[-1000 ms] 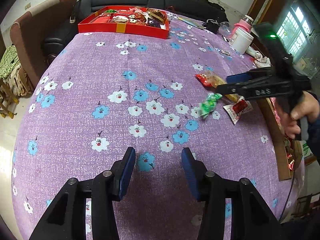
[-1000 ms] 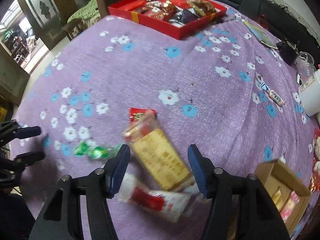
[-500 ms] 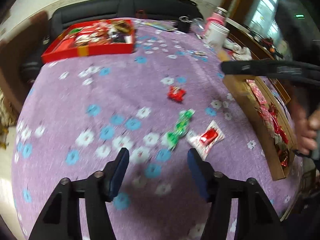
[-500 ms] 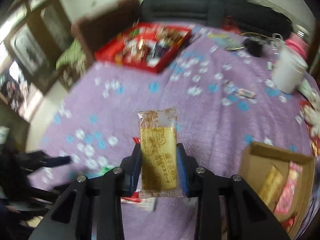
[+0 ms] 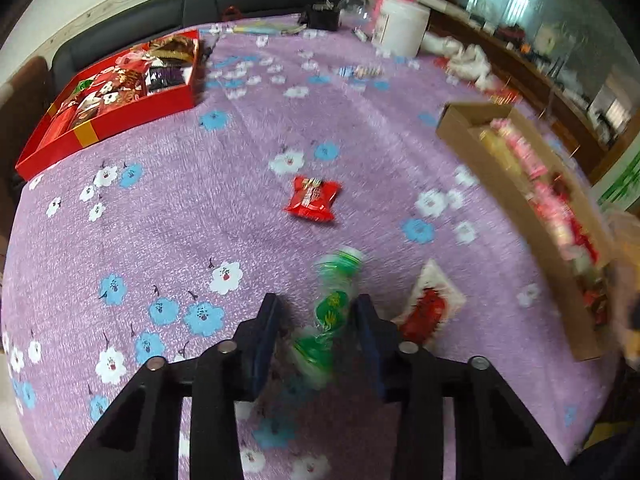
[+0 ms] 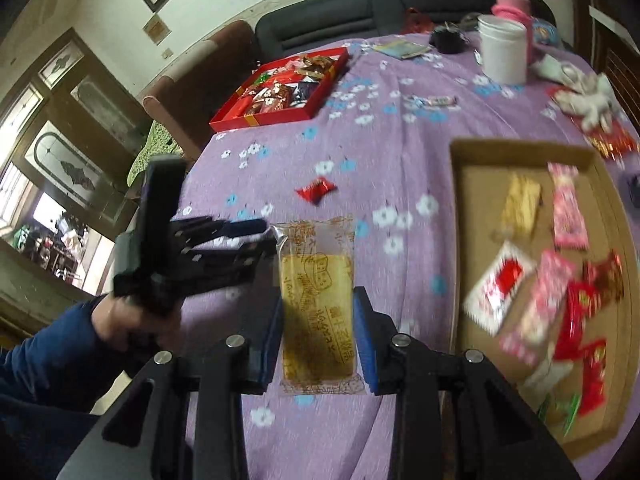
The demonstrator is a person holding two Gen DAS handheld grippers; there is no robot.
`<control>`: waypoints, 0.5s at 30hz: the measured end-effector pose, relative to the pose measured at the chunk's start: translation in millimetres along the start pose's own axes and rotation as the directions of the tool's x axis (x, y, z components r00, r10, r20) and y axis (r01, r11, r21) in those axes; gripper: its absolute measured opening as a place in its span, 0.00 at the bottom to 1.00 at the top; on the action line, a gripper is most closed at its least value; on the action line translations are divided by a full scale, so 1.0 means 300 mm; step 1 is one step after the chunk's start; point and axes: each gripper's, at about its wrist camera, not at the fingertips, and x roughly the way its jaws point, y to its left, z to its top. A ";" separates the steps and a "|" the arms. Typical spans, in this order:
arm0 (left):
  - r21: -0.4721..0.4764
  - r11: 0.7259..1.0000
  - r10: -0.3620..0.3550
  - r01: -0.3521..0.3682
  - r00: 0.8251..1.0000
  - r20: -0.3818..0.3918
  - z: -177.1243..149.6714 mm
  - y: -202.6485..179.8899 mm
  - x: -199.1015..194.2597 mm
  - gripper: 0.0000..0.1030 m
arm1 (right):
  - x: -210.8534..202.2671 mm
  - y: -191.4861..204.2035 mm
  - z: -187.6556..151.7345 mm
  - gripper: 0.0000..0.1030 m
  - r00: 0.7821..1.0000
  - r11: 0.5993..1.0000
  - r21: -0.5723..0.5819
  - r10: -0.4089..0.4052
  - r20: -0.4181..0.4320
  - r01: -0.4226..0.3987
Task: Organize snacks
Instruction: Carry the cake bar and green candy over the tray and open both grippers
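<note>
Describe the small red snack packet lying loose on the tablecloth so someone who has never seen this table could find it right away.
Start from the purple flowered tablecloth, between the red gift box and the brown cardboard tray. The small red packet lies alone in the middle. Unlike the white-and-red sachet nearer the left gripper, it is solid red.

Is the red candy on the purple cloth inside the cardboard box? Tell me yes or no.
No, the red candy lies on the bare purple cloth, well apart from the cardboard box.

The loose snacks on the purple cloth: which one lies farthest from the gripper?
The small red packet; the green candy sits between the left gripper's fingers, the white-and-red sachet beside them.
</note>
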 end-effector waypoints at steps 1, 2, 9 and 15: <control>0.016 1.000 0.013 -0.013 1.000 0.002 0.002 -0.011 0.004 0.38 | -0.004 -0.001 -0.014 0.31 1.000 1.000 0.008 0.002 -0.001 -0.002; 0.024 0.999 0.025 -0.025 1.000 0.003 0.002 -0.021 0.006 0.37 | -0.009 0.001 -0.030 0.31 1.000 1.000 0.012 0.007 -0.005 -0.007; -0.098 0.995 0.040 -0.036 0.999 0.032 -0.074 -0.001 -0.056 0.21 | 0.036 0.025 -0.101 0.31 0.998 1.000 -0.015 -0.018 -0.063 0.017; -0.160 0.987 0.033 -0.029 0.999 0.020 -0.206 -0.040 -0.146 0.21 | 0.167 0.030 -0.154 0.31 0.980 0.998 -0.041 -0.047 -0.191 0.040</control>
